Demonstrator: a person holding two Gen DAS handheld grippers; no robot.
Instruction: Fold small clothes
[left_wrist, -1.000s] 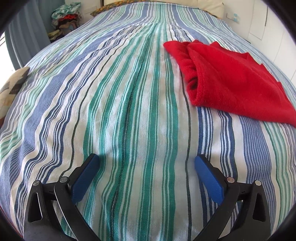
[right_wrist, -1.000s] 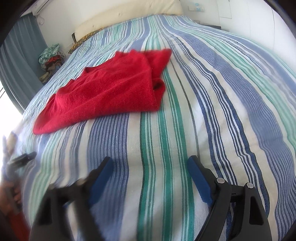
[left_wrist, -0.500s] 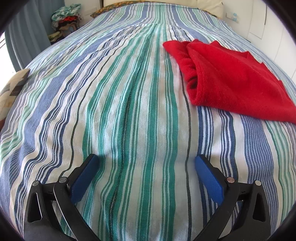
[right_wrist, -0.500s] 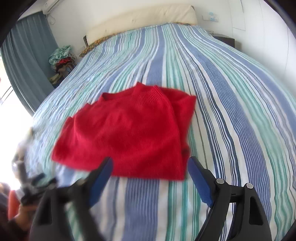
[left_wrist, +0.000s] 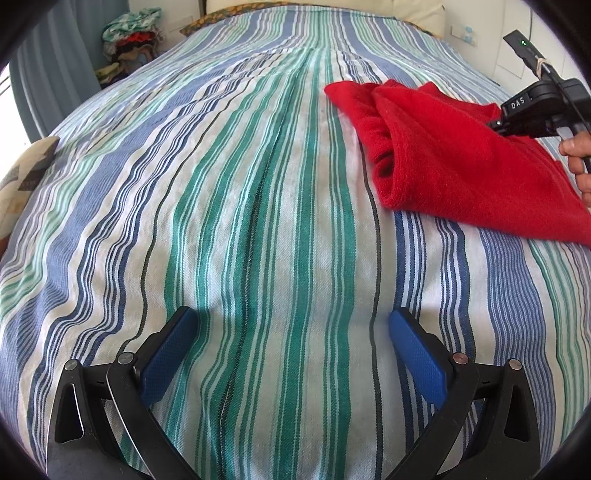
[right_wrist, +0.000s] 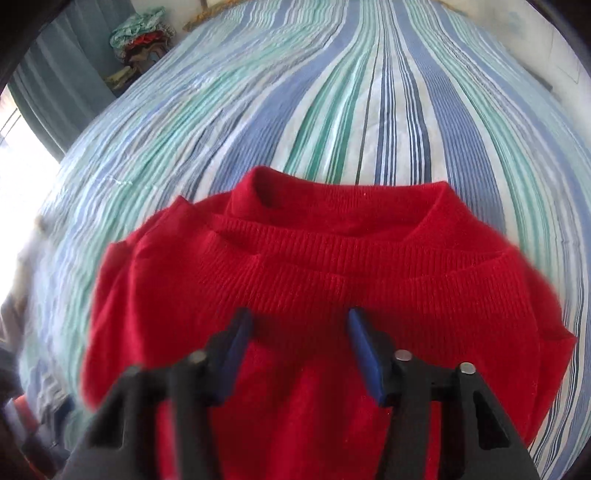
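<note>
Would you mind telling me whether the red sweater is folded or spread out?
Partly folded: the red sweater lies doubled over on the bed, with layered edges below its collar.

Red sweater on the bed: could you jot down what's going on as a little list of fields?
garment: red sweater, partly folded, lying on striped bedspread
right gripper: over the sweater, jaws have just been closing, gap remains, grip unclear
left gripper: open above bare bedspread, apart from sweater
background: clothes pile beside the bed

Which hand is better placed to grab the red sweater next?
Right. The right gripper is directly over the red sweater, jaws just narrowing, while the left gripper sits open over bare striped bedspread.
</note>
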